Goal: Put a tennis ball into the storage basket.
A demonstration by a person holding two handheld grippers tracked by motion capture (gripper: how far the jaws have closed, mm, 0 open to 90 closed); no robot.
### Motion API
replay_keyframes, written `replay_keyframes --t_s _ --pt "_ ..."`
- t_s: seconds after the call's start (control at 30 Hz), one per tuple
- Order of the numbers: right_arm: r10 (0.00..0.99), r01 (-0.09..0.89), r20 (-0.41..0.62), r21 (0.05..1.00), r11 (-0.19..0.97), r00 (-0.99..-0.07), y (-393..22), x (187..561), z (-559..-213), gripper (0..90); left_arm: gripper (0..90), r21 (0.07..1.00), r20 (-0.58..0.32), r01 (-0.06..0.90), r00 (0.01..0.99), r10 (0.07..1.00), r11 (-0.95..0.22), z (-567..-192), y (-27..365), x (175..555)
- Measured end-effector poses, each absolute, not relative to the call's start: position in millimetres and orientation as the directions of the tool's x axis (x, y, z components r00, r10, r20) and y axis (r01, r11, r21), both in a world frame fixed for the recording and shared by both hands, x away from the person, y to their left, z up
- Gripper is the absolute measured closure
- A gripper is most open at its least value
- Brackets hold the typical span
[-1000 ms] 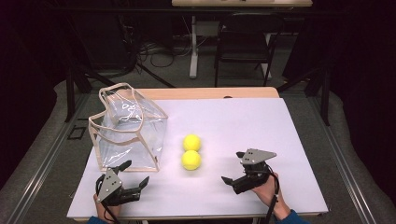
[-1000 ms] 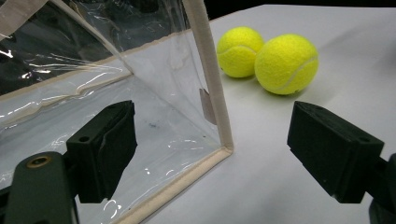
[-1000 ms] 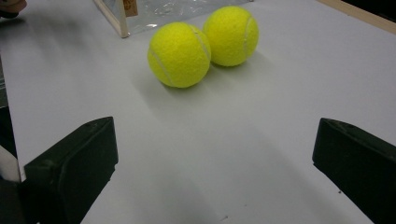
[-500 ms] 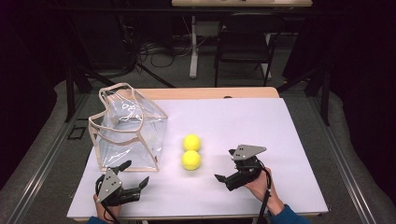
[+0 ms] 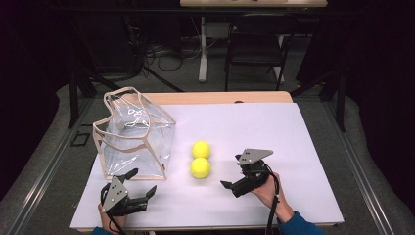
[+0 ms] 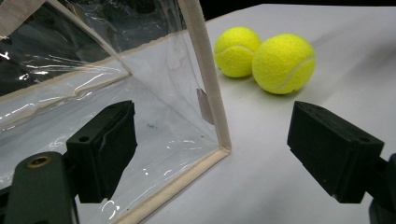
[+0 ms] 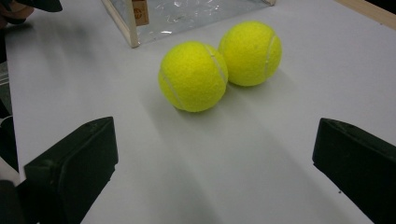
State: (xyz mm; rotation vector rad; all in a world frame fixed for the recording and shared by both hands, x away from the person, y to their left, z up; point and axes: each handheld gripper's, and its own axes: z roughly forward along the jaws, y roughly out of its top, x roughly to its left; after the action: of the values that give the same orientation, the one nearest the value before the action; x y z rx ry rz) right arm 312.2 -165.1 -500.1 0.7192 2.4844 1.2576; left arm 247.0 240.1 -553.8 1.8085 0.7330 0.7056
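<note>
fingers, right gripper (image 5: 234, 181): spread wide with nothing between them; in the right gripper view one finger (image 7: 74, 163) sits at each bottom corner and both tennis balls lie ahead in the gap.
fingers, left gripper (image 5: 142, 183): spread wide, holding nothing; in the left gripper view one finger (image 6: 105, 144) is in front of the bag's clear wall, the other over bare table.
near ball (image 5: 200, 167): on the white table (image 5: 293, 147), just ahead of the right gripper, apart from it.
far ball (image 5: 201, 149): right behind the near one, the two touching or nearly so; both are yellow with a pale seam.
clear bag (image 5: 134, 139): stands upright to the left of the balls, beige trim along its edges, top open and slumped; its near right corner lies just ahead of the left gripper.
right hand (image 5: 266, 188): wraps the right gripper from behind, blue sleeve at the bottom edge, gripper angled left toward the near ball.
left hand (image 5: 110, 215): low at the front edge of the table, gripper pointing up and right.
spacing: the two grippers are well apart, the balls between them and farther in.
</note>
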Motion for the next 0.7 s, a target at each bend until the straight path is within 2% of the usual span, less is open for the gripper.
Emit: replay_keyframes --t_s 0.7 --pt "0.497 0.292 -0.006 0.803 0.519 -0.867 -138 323 -496 0.0 15.8 0.942 0.130 0.157 0.645 0.753 -0.296 -554 240 247"
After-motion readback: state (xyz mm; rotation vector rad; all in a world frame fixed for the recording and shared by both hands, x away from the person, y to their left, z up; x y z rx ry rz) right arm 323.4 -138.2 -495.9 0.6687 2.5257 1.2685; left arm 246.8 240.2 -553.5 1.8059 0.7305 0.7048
